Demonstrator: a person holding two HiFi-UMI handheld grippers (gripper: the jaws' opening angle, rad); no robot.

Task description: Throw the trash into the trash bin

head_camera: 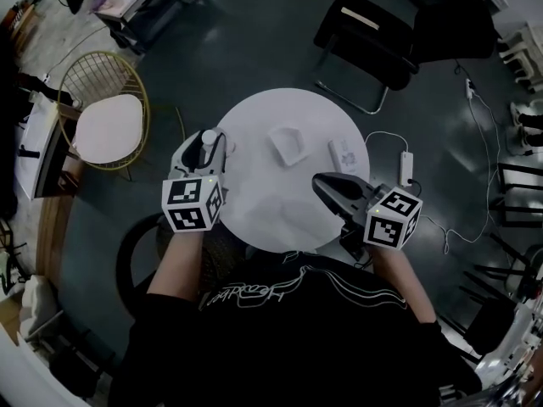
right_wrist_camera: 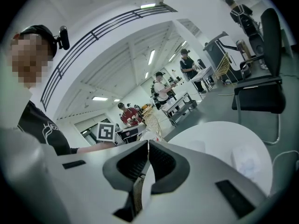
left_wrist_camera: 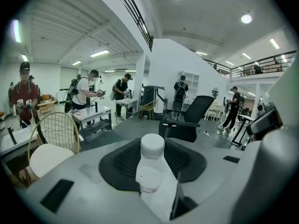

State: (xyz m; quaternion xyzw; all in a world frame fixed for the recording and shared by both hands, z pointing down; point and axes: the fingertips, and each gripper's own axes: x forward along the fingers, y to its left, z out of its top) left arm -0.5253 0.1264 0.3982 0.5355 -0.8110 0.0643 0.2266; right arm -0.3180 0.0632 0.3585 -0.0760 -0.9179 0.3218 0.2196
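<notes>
Head view: left gripper, forearm extended, at the near-left edge of the round white table, angled slightly down, with an upright plastic bottle in its jaws. Right gripper over the near-right edge, also angled down. Crumpled paper and small white packet lie mid-table, apart from both.
Left gripper view: pads clamp the bottle's sides below the white cap.
Right gripper view: jaws pressed together, empty.
</notes>
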